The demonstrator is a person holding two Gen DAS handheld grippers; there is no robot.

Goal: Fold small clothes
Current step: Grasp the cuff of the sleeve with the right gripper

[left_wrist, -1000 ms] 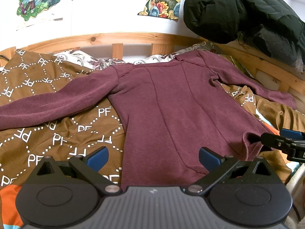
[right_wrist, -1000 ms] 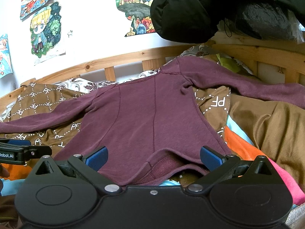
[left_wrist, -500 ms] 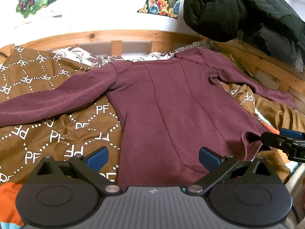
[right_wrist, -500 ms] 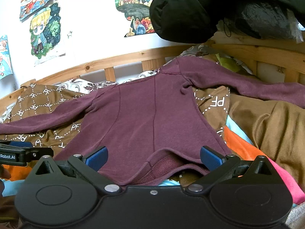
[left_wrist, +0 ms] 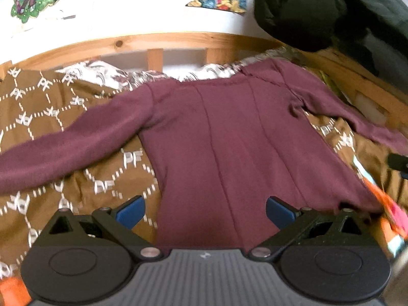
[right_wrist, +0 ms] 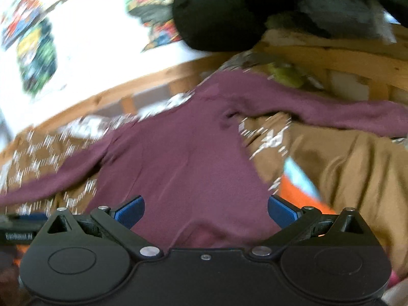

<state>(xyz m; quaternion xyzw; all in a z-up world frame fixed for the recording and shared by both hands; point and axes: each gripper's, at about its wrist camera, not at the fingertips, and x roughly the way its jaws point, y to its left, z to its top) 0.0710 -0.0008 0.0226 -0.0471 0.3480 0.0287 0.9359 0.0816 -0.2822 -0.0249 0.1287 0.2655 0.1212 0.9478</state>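
A maroon long-sleeved top [left_wrist: 229, 140] lies spread flat on the bed with both sleeves out to the sides; it also shows in the right wrist view [right_wrist: 183, 158], blurred. My left gripper [left_wrist: 205, 210] is open and empty over the hem's left part. My right gripper [right_wrist: 206, 210] is open and empty over the hem's right part. The right gripper's tip [left_wrist: 397, 163] shows at the left wrist view's right edge. The left gripper's finger [right_wrist: 20, 225] shows at the right wrist view's left edge.
A brown blanket with white "PF" print [left_wrist: 51, 117] covers the bed. Orange and tan cloth [right_wrist: 344, 168] lies bunched on the right. A wooden bed rail [left_wrist: 158, 42] runs along the back, with a black puffer jacket [left_wrist: 318, 10] hung over its right end.
Both grippers have moved forward over the hem, and the right wrist view has tilted and blurred. The fold at the hem's right corner now lies flatter. Both grippers stay open.
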